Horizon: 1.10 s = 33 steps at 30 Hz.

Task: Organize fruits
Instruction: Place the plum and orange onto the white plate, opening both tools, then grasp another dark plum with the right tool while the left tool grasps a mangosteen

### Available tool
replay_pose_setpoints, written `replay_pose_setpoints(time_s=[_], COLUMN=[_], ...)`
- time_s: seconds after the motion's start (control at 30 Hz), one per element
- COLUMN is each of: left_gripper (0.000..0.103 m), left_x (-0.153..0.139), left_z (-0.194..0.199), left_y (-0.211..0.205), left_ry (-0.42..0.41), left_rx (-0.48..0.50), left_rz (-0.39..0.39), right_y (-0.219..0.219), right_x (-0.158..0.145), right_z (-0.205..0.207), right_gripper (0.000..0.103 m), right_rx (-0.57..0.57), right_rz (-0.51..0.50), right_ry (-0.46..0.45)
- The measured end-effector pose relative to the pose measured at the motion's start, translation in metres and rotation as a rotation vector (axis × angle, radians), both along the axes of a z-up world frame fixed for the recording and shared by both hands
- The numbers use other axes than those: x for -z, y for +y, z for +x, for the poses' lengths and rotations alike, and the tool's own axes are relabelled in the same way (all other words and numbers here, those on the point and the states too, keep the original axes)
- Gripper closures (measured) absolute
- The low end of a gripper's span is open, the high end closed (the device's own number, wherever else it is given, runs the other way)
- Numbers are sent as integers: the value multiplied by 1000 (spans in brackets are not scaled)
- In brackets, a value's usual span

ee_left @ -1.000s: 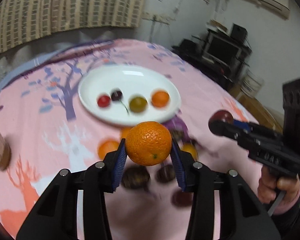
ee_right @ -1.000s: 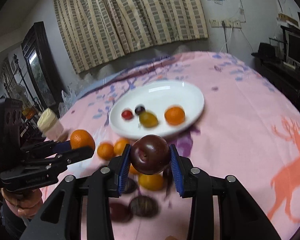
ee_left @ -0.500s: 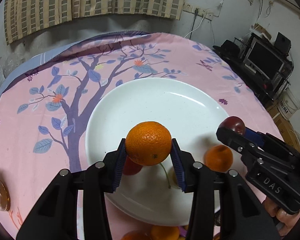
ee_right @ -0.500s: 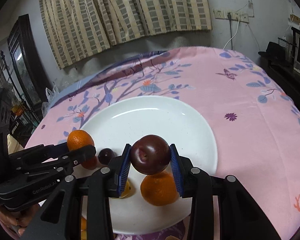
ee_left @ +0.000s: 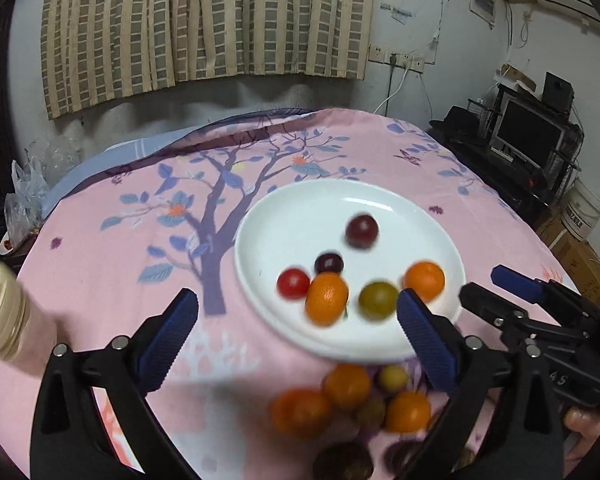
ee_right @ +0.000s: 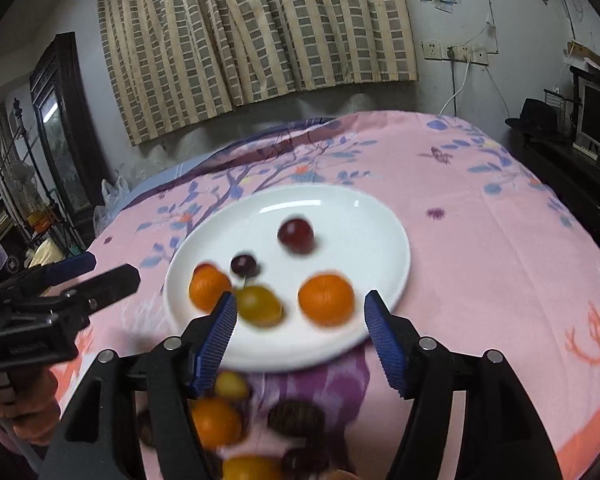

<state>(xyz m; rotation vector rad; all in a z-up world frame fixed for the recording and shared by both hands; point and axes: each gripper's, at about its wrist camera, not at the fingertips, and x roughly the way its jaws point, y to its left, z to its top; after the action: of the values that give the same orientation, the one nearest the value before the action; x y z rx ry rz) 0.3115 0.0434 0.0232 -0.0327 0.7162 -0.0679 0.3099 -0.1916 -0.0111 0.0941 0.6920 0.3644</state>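
Resting on glossy round plate [ee_left: 300, 216]: dimpled orange [ee_left: 326, 298]

Striped curtains [ee_left: 204, 24] on grey wall [ee_left: 428, 80]; monitor [ee_left: 530, 132] on dark stand, right.

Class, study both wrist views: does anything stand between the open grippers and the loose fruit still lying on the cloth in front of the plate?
Nothing visible does. The loose fruit lies uncovered between the left gripper and right gripper, nearer than the plate.

Only "AS" reads, in pale letters on the black body of the right gripper [ee_left: 532, 292], seen from the left wrist; everything else blurs.
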Motion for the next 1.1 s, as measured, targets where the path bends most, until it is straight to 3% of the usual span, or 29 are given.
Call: replay_pose_setpoints(time_s=[0.1, 0.23, 0.37, 0.57, 0.8, 1.1], left_gripper=[5, 5, 5, 5, 5, 5], left_x=[17, 32, 44, 48, 47, 46], left_z=[-29, -58, -75, -88, -91, -91], left_y=[13, 27, 39, 52, 61, 57], left_ry=[38, 68, 100, 94, 97, 96], left_rx=[-33, -52, -79, -113, -126, -120], left_rz=[-13, -10, -34, -73, -112, -101], right_y=[-5, 9, 28, 39, 47, 44], right_x=[7, 5, 15, 27, 49, 55], right_z=[-45, -111, -144, -154, -136, -120], right_gripper=[34, 34, 34, 43, 50, 62], right_rx=[-21, -80, -150, -153, -144, -112], right_rz=[46, 5, -19, -43, -13, 16], right_ry=[19, -34, 37, 112, 218, 241])
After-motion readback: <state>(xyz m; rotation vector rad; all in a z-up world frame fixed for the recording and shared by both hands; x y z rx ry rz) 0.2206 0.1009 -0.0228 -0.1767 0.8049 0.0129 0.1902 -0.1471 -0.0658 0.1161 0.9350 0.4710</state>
